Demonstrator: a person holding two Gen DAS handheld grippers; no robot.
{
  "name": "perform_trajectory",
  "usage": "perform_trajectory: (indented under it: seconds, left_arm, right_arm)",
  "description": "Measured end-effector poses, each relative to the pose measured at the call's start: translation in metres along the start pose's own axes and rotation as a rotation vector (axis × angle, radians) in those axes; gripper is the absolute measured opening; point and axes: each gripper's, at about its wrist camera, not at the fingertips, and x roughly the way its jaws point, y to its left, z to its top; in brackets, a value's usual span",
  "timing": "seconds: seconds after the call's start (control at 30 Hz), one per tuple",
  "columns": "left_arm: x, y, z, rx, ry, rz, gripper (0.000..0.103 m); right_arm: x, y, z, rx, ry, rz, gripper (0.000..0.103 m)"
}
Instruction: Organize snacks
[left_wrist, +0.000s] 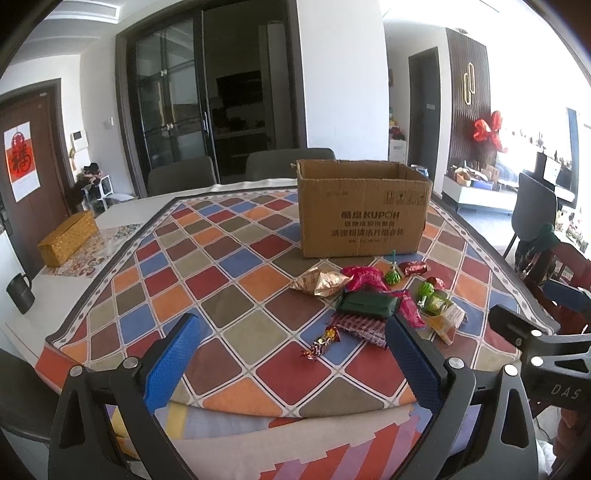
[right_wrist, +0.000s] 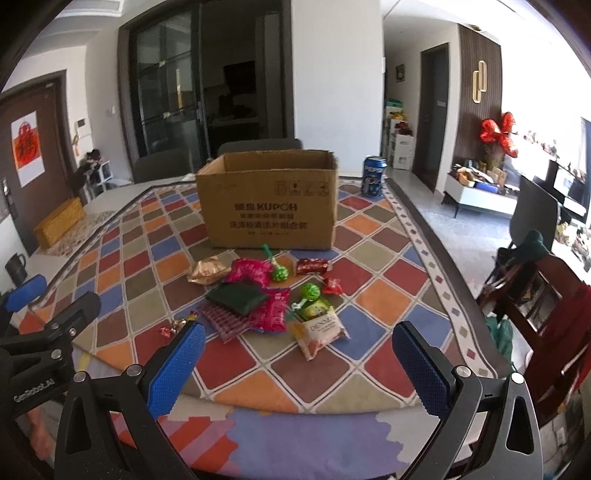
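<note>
An open cardboard box (left_wrist: 364, 210) (right_wrist: 269, 201) stands on the checkered tablecloth. In front of it lies a pile of snacks: a gold packet (left_wrist: 323, 282) (right_wrist: 207, 273), pink packets (left_wrist: 364, 277) (right_wrist: 251, 271), a dark green packet (left_wrist: 369, 304) (right_wrist: 236, 295), green lollipops (right_wrist: 310, 291), a white Denmon packet (right_wrist: 319, 332) and a small wrapped candy (left_wrist: 321, 343) (right_wrist: 173, 326). My left gripper (left_wrist: 291, 354) is open and empty, near the candy. My right gripper (right_wrist: 299, 365) is open and empty, just short of the pile.
A blue Pepsi can (right_wrist: 373, 180) stands right of the box. A woven gold box (left_wrist: 68, 238) and a black mug (left_wrist: 20, 293) sit at the table's left. Chairs stand behind the table and at the right (right_wrist: 546, 295).
</note>
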Motion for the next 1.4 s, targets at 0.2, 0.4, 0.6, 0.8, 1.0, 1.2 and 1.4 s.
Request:
perform_trajectory:
  seconds: [0.2,0.4,0.6,0.8,1.0,1.2,1.4]
  left_arm:
    - [0.016,0.000,-0.003,0.027,0.021,-0.012,0.096]
    - [0.039,-0.001,-0.008,0.073,0.077,-0.058,0.084]
    - [0.061,-0.004,-0.016,0.123,0.133,-0.099,0.077]
    - [0.083,-0.004,-0.023,0.151,0.180,-0.124,0.069]
    - [0.103,-0.003,-0.030,0.149,0.232,-0.155,0.064]
    - [0.121,-0.002,-0.037,0.153,0.277,-0.201,0.058]
    - [0.135,-0.003,-0.043,0.151,0.312,-0.238,0.051]
  right_arm:
    - [0.018,0.020,0.002,-0.116,0.012,0.022,0.096]
    - [0.043,0.030,0.005,-0.196,0.042,0.067,0.087]
    - [0.070,0.041,0.002,-0.243,0.097,0.137,0.078]
    - [0.096,0.053,-0.004,-0.289,0.146,0.178,0.070]
    - [0.121,0.059,-0.008,-0.321,0.204,0.214,0.065]
    - [0.142,0.065,-0.011,-0.357,0.248,0.242,0.061]
    - [0.157,0.071,-0.016,-0.402,0.275,0.263,0.058]
